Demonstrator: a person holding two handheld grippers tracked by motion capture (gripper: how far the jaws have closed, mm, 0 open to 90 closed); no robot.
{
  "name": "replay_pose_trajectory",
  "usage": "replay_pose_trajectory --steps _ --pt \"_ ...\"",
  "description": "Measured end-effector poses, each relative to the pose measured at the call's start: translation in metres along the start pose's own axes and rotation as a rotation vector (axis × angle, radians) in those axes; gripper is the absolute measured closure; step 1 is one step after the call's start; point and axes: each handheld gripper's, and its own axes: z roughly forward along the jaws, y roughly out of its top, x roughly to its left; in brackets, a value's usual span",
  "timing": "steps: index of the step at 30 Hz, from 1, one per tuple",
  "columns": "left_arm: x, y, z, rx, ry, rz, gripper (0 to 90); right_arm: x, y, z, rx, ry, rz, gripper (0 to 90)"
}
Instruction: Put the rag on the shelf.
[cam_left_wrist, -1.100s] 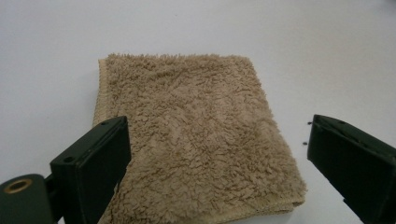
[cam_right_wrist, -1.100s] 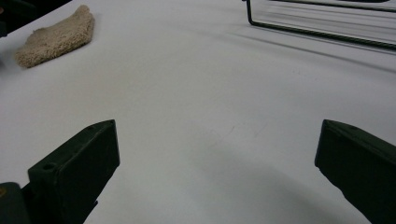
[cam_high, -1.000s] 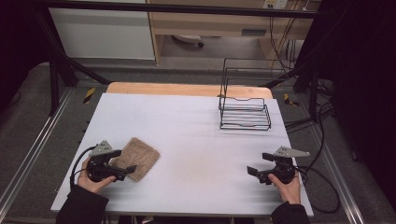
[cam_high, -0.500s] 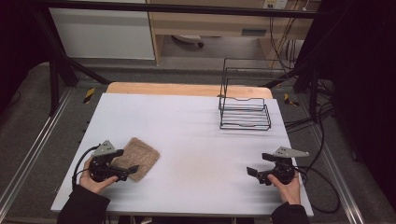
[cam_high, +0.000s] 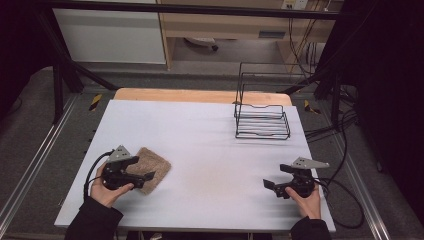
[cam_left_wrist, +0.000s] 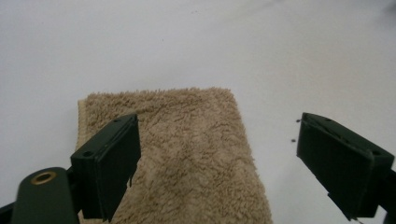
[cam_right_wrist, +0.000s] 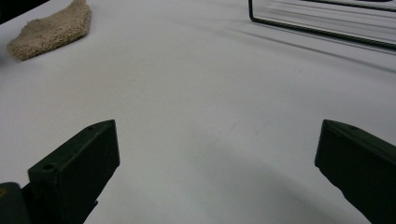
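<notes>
Towel (cam_high: 150, 167) on surface (cam_high: 215, 150), near left corner, partly under left gripper (cam_left_wrist: 219, 154): jaws wide, empty. Right gripper (cam_right_wrist: 217, 172) likewise wide, empty. Likely soft, light, limp; best pinched at folded edge.

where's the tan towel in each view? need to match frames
High view: tan towel lower left, under the left gripper.
Left gripper view: centre bottom, one jaw over it.
Right gripper view: top left corner.
Shared landmark: white table.
</notes>
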Motion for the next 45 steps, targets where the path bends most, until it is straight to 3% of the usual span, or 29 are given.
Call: replay_pose_trajectory --steps 8,15,16,22,40,45 --pt "-0.012 0.015 0.022 0.051 0.011 0.002 28.9 0.0 0.0 0.001 0.008 -0.004 -0.006 0.5" --pt "-0.017 0.013 0.045 0.105 0.01 0.018 43.7 0.0 0.0 0.001 0.011 -0.005 -0.006 0.5" --pt "-0.017 0.013 0.048 0.109 0.012 0.018 50.1 0.0 0.0 0.001 0.01 -0.006 -0.006 0.5" --pt "-0.019 0.01 0.061 0.151 0.039 0.034 60.2 0.0 0.0 0.002 0.016 -0.005 -0.007 0.5" --pt "-0.018 0.01 0.068 0.192 0.08 0.008 84.1 0.0 0.0 0.003 0.022 -0.009 -0.016 0.5" --pt "-0.017 0.012 0.063 0.17 0.068 -0.04 86.6 0.0 0.0 0.003 0.025 -0.007 -0.014 0.5"
